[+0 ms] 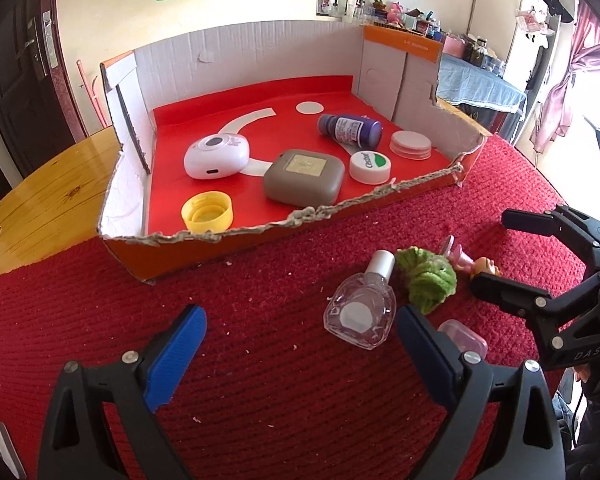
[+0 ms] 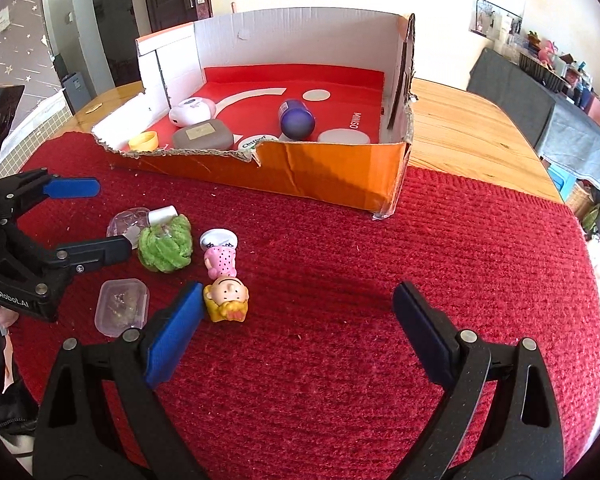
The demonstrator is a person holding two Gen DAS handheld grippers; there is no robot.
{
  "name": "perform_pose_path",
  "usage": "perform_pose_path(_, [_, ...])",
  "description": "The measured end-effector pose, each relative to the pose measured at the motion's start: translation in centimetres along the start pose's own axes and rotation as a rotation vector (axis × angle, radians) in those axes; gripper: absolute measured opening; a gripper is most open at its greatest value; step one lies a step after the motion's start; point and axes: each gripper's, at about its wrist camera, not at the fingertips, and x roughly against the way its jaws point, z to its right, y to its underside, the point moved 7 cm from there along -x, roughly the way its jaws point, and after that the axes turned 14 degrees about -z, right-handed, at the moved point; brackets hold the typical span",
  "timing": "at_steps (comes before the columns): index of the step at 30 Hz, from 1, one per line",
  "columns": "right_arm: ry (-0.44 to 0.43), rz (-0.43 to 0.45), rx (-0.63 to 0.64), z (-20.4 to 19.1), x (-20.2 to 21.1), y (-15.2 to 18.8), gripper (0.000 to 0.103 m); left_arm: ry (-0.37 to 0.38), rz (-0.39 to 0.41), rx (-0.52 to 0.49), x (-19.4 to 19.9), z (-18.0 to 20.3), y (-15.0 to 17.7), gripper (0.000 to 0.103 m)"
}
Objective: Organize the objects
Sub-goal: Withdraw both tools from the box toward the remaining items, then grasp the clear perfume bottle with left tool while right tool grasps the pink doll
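Note:
An orange cardboard box (image 1: 260,236) (image 2: 332,176) with a red floor holds a white device (image 1: 216,156), a grey case (image 1: 304,178), a yellow cap (image 1: 207,211), a purple bottle (image 1: 350,128) and white lids (image 1: 370,166). On the red mat lie a clear glass bottle (image 1: 360,312) (image 2: 128,220), a green fuzzy ball (image 1: 428,278) (image 2: 165,242), a doll figure (image 2: 224,280) (image 1: 476,266) and a small clear container (image 2: 121,306) (image 1: 464,338). My left gripper (image 1: 300,336) (image 2: 96,216) is open, with the glass bottle just ahead between its fingers. My right gripper (image 2: 298,312) (image 1: 496,248) is open and empty, the doll beside its left finger.
The red mat (image 2: 340,280) covers part of a wooden table (image 2: 460,132) (image 1: 48,200). Small crumbs are scattered on the mat. A shelf with bottles and a blue-covered table stand behind, by the wall.

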Motion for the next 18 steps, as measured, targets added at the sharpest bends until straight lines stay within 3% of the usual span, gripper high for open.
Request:
perform_pose_path(6, [-0.015,0.016,0.01,-1.0,0.0,-0.1,0.094,0.006,0.003,-0.042,-0.3,1.2,-0.1,0.081])
perform_pose_path(11, [-0.006,0.019,0.045,-2.0,-0.2,-0.3,0.083,0.019,0.016,-0.069,-0.2,2.0,-0.3,0.066])
perform_pose_path(16, [0.01,0.032,0.081,-3.0,-0.2,-0.4,0.053,0.062,0.023,-0.083,0.0,2.7,-0.3,0.038])
perform_pose_path(17, [0.006,0.035,0.084,-3.1,-0.2,-0.4,0.048,0.07,0.026,-0.086,0.1,2.8,-0.3,0.038])
perform_pose_path(18, [0.0,0.04,0.088,-3.2,-0.1,-0.4,0.035,0.079,0.029,-0.088,0.1,2.9,-0.2,0.038])
